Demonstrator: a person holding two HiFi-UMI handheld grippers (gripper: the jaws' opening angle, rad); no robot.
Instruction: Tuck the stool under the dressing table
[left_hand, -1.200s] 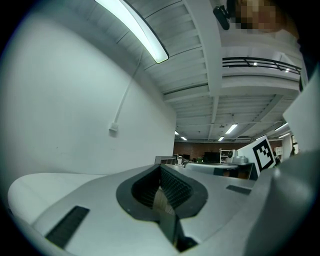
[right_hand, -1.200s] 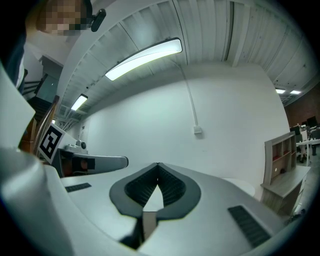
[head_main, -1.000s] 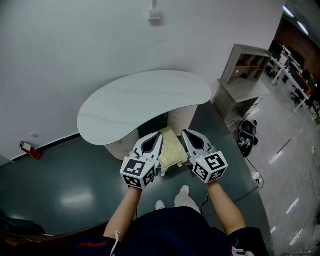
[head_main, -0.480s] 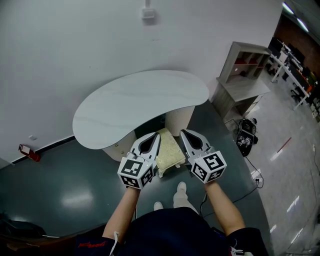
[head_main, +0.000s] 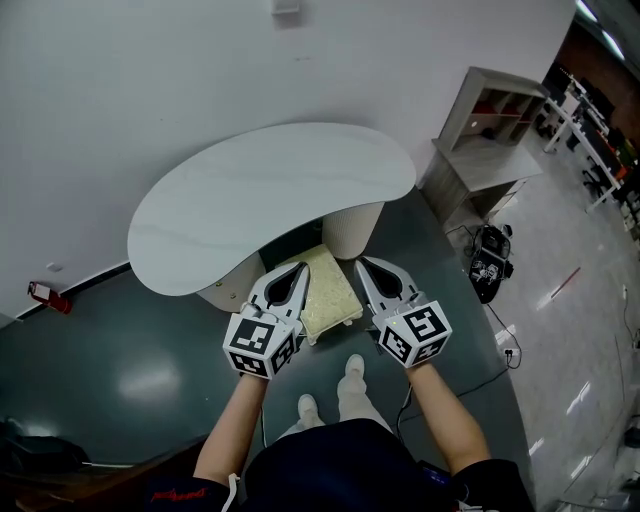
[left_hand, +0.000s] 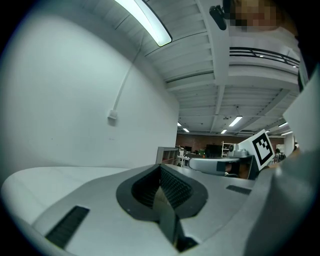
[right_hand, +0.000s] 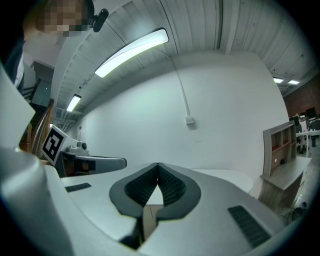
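Closer to the table than a second ago: the stool (head_main: 326, 288) has edged in, and the dark gap between its far edge and the table's hollowed rim is narrower. Seat is a square cushion, pale cream-yellow, nubbly surface, soft rounded corners; legs not visible from above. It stands on the dark green floor (head_main: 130, 370), far edge just at the rim, most of the seat out in the open. Left gripper (head_main: 296, 270) lies along the seat's 9 o'clock side, right gripper (head_main: 362, 266) along its 3 o'clock side, both hard against it; actual contact cannot be confirmed. Each gripper's own view shows ribbed pads pressed together at the tips, nothing between them. Dressing table (head_main: 270, 195) at 12 o'clock: white kidney-shaped top, faint marbling, with a ribbed pale pedestal (head_main: 352, 228) at the stool's 1 o'clock. Person's light shoes (head_main: 352, 366) at 6 o'clock. Further out: grey shelf unit (head_main: 490, 130) at 2 o'clock, black bag (head_main: 488, 266) on the floor at 3 o'clock, small red object (head_main: 45, 296) by the wall at 9 o'clock.
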